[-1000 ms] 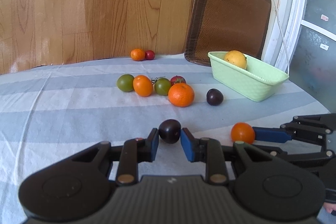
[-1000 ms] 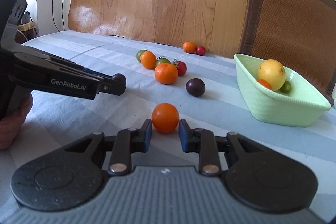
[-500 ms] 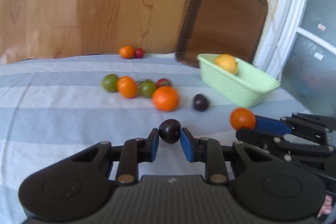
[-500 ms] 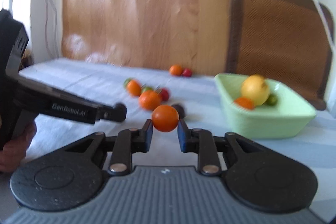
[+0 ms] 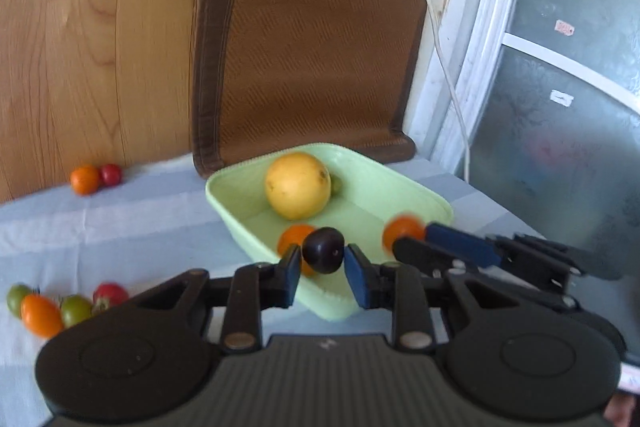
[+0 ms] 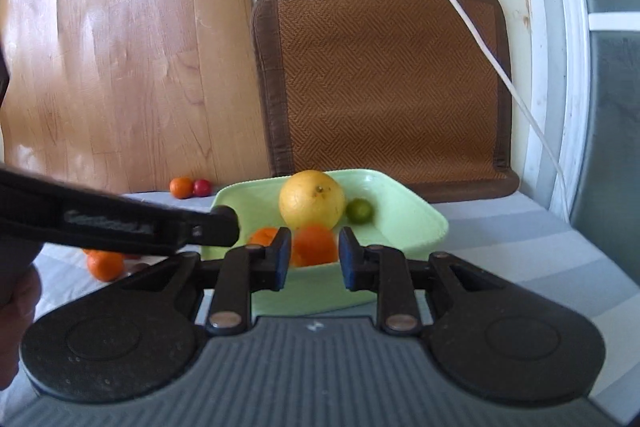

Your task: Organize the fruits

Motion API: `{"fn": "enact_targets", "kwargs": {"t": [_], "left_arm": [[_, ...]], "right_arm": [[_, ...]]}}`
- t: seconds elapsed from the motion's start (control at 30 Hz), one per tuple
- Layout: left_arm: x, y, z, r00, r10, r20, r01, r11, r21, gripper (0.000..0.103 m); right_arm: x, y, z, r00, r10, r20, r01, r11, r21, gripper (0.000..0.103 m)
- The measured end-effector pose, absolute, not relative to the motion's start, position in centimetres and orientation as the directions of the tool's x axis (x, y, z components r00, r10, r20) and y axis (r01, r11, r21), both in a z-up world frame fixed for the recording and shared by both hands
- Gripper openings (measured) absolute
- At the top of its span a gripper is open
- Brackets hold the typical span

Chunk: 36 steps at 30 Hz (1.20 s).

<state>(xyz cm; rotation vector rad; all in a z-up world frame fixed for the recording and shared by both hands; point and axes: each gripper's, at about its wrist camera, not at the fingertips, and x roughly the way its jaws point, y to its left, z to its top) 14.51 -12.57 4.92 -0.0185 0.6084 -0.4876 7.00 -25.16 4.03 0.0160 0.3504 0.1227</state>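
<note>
Left gripper (image 5: 322, 263) pinches a dark plum (image 5: 323, 250); right gripper (image 6: 312, 259) pinches a small orange (image 6: 315, 243). Both hang over the green basket (image 5: 436, 205), neither released. Already inside: a big yellow citrus (image 5: 298, 185), an orange fruit (image 5: 294, 235), a lime (image 6: 359, 211). Left on the table (image 5: 120, 227): the far-left pair (image 5: 95, 178) and the near-left cluster (image 5: 60, 307). Roughly half sorted, by my reckoning.

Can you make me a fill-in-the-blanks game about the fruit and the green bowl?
1. The left gripper holds a dark ____ plum.
2. The right gripper holds a round ____ fruit.
3. The biggest fruit in the light green plastic bowl is ____.
4. The small fruit beside it is ____.

Missing words: purple; orange; yellow; green
</note>
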Motion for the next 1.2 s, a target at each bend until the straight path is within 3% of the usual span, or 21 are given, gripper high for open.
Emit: {"fn": "enact_targets", "kwargs": {"t": [0.23,0.37,0.47,0.63,0.93,1.03,1.2], "left_arm": [[15.9,-13.4,4.6,0.701,-0.436,-0.565,0.410,0.894,-0.181,0.029],[13.7,-12.2,5.3,0.728,-0.433,-0.532,0.407,0.897,-0.174,0.030],[11.2,-10.1,5.7,0.760,-0.416,-0.499,0.396,0.906,-0.151,0.036],[7.9,-4.8,4.8,0.792,-0.340,-0.508,0.318,0.939,-0.134,0.036],[5.3,4.8,1.8,0.824,-0.076,-0.562,0.043,0.996,-0.073,0.037],[5.3,6.5,0.8,0.805,-0.074,-0.589,0.005,0.993,-0.118,0.036],[4.6,6.9,1.1,0.832,-0.081,-0.549,0.010,0.991,-0.131,0.041]], "right_arm": [[7.4,-27.1,4.0,0.935,0.090,-0.344,-0.057,0.993,0.107,0.030],[7.1,-27.5,4.0,0.939,0.085,-0.335,-0.040,0.989,0.140,0.030],[6.8,-27.3,3.9,0.945,0.077,-0.318,-0.035,0.990,0.137,0.030],[6.2,-26.6,3.8,0.960,0.057,-0.275,-0.030,0.994,0.101,0.030],[5.2,-25.3,3.6,0.963,0.051,-0.265,-0.031,0.996,0.079,0.030],[5.1,-25.2,3.7,0.964,0.029,-0.265,-0.009,0.997,0.077,0.030],[5.1,-25.7,3.5,0.963,-0.002,-0.269,0.031,0.994,0.106,0.031]]}}
